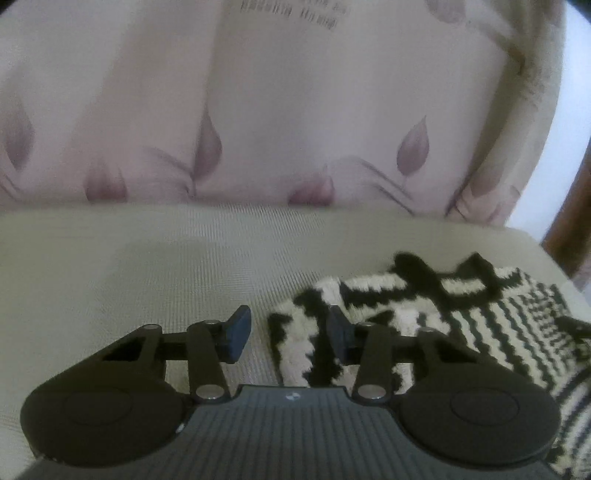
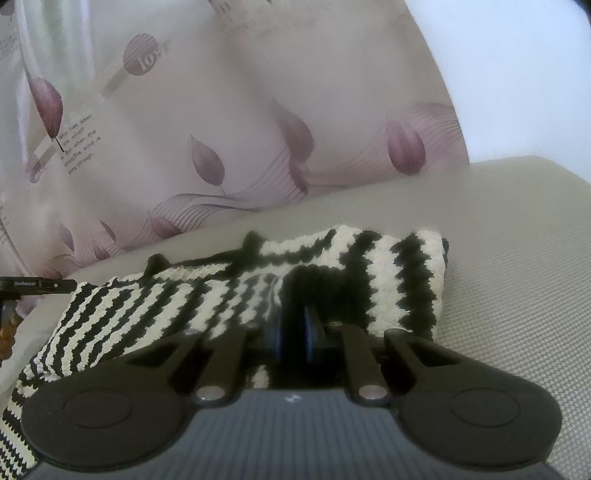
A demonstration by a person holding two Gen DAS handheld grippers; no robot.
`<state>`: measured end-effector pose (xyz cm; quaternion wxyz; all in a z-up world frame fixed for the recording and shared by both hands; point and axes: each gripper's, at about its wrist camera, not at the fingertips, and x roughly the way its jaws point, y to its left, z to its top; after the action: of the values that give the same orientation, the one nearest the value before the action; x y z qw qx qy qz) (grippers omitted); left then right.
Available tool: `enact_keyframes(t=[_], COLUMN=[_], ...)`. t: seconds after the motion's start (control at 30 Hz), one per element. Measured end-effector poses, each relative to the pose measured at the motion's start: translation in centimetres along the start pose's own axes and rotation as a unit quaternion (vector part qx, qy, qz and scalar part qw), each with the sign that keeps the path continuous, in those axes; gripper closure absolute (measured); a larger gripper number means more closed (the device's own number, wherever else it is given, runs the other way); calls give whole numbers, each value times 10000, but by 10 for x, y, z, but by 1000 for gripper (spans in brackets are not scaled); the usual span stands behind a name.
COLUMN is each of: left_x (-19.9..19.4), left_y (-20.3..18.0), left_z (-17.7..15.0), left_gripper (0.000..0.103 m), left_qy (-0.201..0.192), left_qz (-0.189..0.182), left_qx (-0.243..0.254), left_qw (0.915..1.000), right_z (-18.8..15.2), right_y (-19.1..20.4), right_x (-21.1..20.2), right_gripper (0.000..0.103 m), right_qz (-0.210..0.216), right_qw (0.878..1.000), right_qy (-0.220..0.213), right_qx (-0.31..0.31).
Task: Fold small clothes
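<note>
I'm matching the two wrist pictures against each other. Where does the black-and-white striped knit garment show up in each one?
Left wrist view: the striped knit garment lies lower right, on the grey cushion.
Right wrist view: the garment spans the middle and lower left, just beyond the gripper.
Shared landmark: the pale curtain with purple leaves behind the cushion.

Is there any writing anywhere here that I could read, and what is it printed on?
"love": in a striped circle on the curtain.
"Who has seen the wind?": curtain, partly legible; the lines below are blurred.
Dark print at the curtain's top: blurred.
Small white label on a black device: too small.
</note>
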<state>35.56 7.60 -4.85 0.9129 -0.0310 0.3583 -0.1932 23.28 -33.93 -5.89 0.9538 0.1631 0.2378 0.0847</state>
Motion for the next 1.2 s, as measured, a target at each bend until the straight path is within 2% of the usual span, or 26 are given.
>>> enact_keyframes(t=[0.1,0.13,0.17,0.2,0.23,0.27,0.3,0.37,0.43,0.47,0.5,0.53,0.6,0.67,0.73,0.77,0.8,0.83,0.87,0.9,0.93,0.97,1.0,1.03,1.07,1.2], left_x=[7,10,14,19,23,20,16,8,2,3,4,7,9,-1,-14,-16,-16,-15,-13,-10,-8,-5,1,8,13,6], left_y=[-1,-4,-5,-8,-11,-13,-12,-5,11,17,23,28,44,48,44,39,34,29,23,16,10,5,0,-3,-3,-2], left_z=[-4,-6,-7,-10,-13,-15,-14,-12,-11,-13,-16,-18,-25,-29,-30,-29,-28,-27,-27,-28,-28,-29,-30,-31,-32,-35], left_gripper=[26,24,27,53,67,82,90,90,89,91,101,103,103,103,102,94,72,57,29,17,18,30,65,89,94,93], left_qy=[153,224,278,337,374,217,119,-149,-316,-353,-405,-365,-323,-593,-831,-796,-685,-572,-497,-478,-500,-516,-466,-342,-297,-663], left_qz=[-43,-139,-162,-85,68,170,315,642,632,719,994,1095,1040,855,778,713,549,402,354,406,450,431,426,528,683,1207], left_qx=[122,169,190,252,382,496,545,529,230,111,43,-62,-442,-756,-812,-761,-722,-678,-611,-534,-471,-424,-407,-362,-320,-388], left_qw=[9998,9995,9993,9991,9985,9984,9979,9964,9972,9967,9942,9933,9931,9917,9902,9914,9935,9952,9963,9966,9966,9968,9972,9974,9967,9897], right_z=[-1,0,0,-1,0,0,0,0,0,-1,-1,-1,-1,0,0,0,0,0,0,1,2,2,4,5,8,22], right_y=[3,4,4,4,3,3,3,4,5,5,6,6,5,4,3,3,3,2,2,2,3,5,7,10,13,32], right_x=[1,1,2,2,2,2,2,3,3,4,4,4,4,4,4,4,4,4,4,4,4,4,4,4,4,-4], right_gripper=[91,91,91,91,91,91,91,91,91,91,91,91,91,91,91,91,91,91,91,90,90,91,92,92,92,93], right_qz=[-31,-37,-40,-42,-43,-43,-46,-48,-53,-66,-77,-83,-63,-37,-19,-12,-5,4,3,-11,-21,-52,-74,-57,-27,288], right_qw=[10000,9999,9999,9999,9999,9999,9999,9999,9999,9998,9998,9997,9998,9999,9999,9999,9999,10000,10000,10000,10000,9999,9998,9998,9998,9990], right_qy=[18,24,31,37,42,44,42,49,53,54,57,60,60,61,66,66,65,62,57,50,64,65,53,58,52,-260], right_qx=[-89,-104,-108,-103,-98,-96,-97,-114,-153,-177,-198,-203,-170,-130,-100,-87,-77,-57,-35,-29,-55,-101,-155,-186,-208,-243])
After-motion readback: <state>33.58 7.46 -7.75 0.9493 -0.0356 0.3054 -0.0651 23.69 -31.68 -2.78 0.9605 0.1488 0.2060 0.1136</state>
